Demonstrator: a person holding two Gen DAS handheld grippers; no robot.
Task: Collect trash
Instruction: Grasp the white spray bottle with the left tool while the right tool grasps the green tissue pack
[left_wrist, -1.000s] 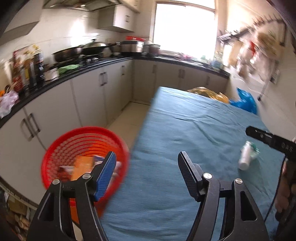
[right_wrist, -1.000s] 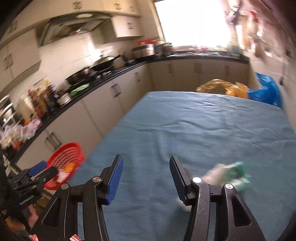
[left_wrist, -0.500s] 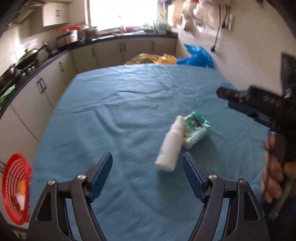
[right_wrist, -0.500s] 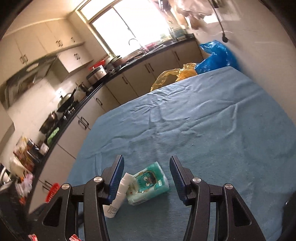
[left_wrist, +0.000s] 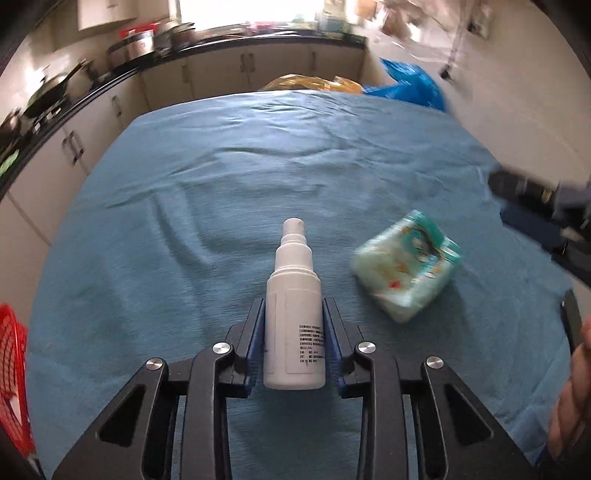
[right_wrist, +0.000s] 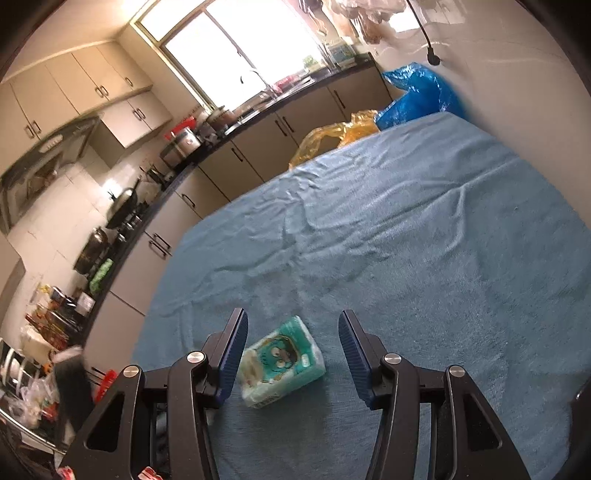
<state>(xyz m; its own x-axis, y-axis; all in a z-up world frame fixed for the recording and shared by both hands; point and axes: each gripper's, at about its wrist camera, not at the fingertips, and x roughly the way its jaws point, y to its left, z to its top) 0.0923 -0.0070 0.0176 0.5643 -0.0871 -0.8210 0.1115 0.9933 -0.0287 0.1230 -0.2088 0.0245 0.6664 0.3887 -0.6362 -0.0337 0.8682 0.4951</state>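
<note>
Kitchen setting: blue cloth covers the table, with cabinets and a dark counter running along the far side under a bright window. My left gripper is clamped on the white spray bottle; both blue pads press its sides, nozzle pointing to 12 o'clock, base toward the camera. Tissue pack, teal and white, lies on the cloth at about 2 o'clock from the bottle, near but apart from it; blurred in this view. In the right wrist view, my right gripper has its fingers spread wide, holding nothing, and the tissue pack sits on the cloth between them, nearer the left finger; contact there cannot be judged. Red basket shows at the frame's 8 o'clock edge, off the table. Yellow bag and blue bag sit at the table's far end.
</note>
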